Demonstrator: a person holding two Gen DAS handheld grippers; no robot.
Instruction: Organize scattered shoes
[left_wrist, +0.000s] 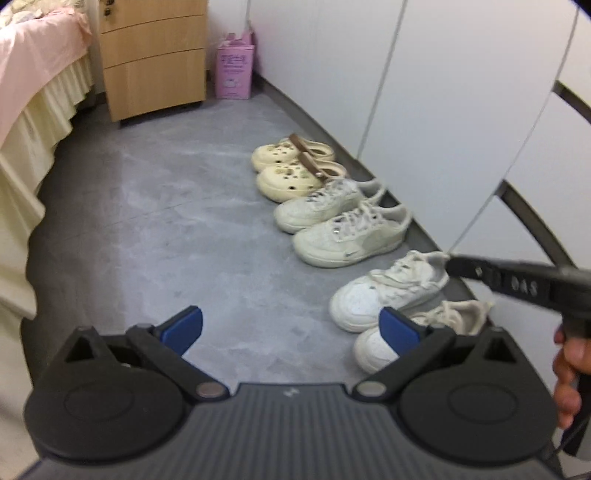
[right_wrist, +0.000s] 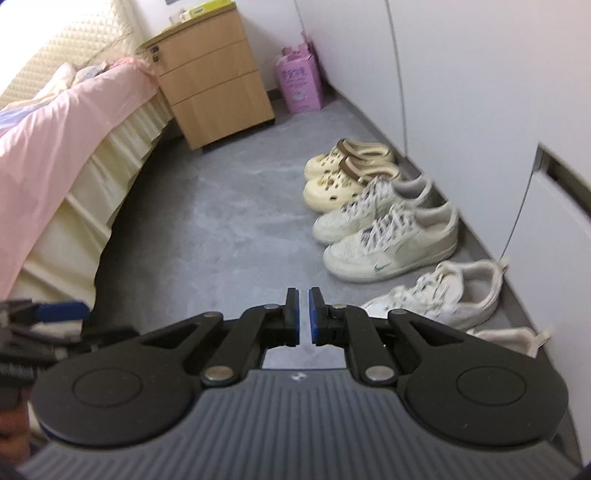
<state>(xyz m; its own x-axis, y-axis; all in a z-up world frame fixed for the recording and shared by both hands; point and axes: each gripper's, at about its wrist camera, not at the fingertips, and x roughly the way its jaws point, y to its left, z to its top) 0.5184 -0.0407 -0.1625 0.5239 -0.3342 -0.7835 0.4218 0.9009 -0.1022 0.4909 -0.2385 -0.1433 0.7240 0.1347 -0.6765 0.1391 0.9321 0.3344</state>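
Three pairs of shoes stand in a row along the white wardrobe. Farthest are cream clogs (left_wrist: 288, 168) (right_wrist: 343, 173), then cream sneakers (left_wrist: 343, 221) (right_wrist: 384, 232). Nearest are white sneakers (left_wrist: 388, 291) (right_wrist: 443, 295); the second one (left_wrist: 424, 332) is partly hidden behind my fingers. My left gripper (left_wrist: 291, 328) is open above the grey floor with nothing between its blue pads. My right gripper (right_wrist: 303, 317) is shut and empty. In the left wrist view its tip (left_wrist: 452, 264) shows by the heel of a white sneaker; I cannot tell whether it touches.
A bed with a pink cover (right_wrist: 55, 122) and cream skirt runs along the left. A wooden drawer cabinet (right_wrist: 218, 85) and a pink box (right_wrist: 301, 83) stand at the far end. White wardrobe doors (left_wrist: 443, 110) line the right. A hand (left_wrist: 569, 373) holds the right gripper.
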